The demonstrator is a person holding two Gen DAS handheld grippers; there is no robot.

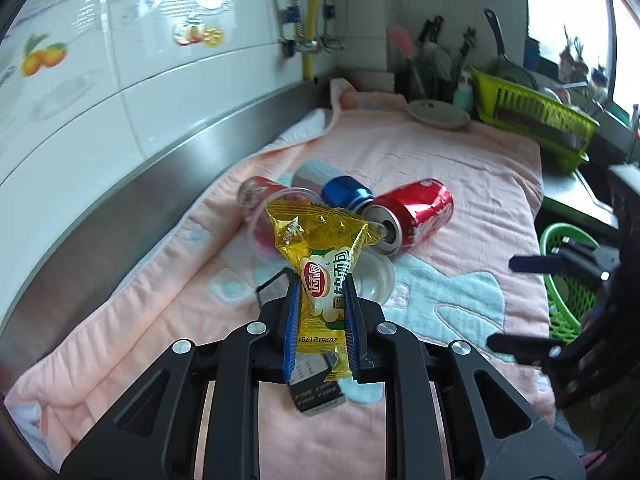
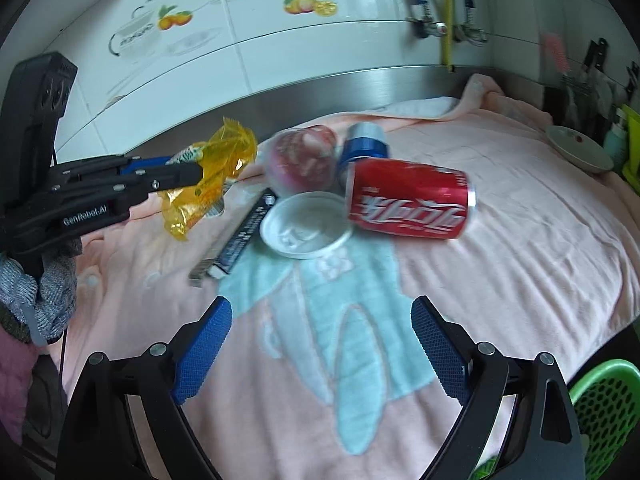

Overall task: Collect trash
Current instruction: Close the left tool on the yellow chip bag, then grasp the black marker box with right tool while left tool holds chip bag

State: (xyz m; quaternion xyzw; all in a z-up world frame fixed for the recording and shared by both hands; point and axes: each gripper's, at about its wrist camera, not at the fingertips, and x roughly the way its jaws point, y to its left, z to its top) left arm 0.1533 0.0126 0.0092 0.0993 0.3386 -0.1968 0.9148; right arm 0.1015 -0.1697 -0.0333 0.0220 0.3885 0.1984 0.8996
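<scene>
pink towel spread flat across the desk, a pale blue patch stitched into its middle. behind it, a steel backsplash runs under white wall tiles printed with fruit. a yellow pipe climbs the corner beside metal taps. far end: a shallow dish sits on the towel's edge, a lime green rack just beside it, dark utensils standing behind.

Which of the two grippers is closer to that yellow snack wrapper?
Left. The left gripper is shut on the crinkly yellow plastic snack wrapper, holding it above the pink towel. The right gripper hangs open and empty, off to the wrapper's side.
</scene>
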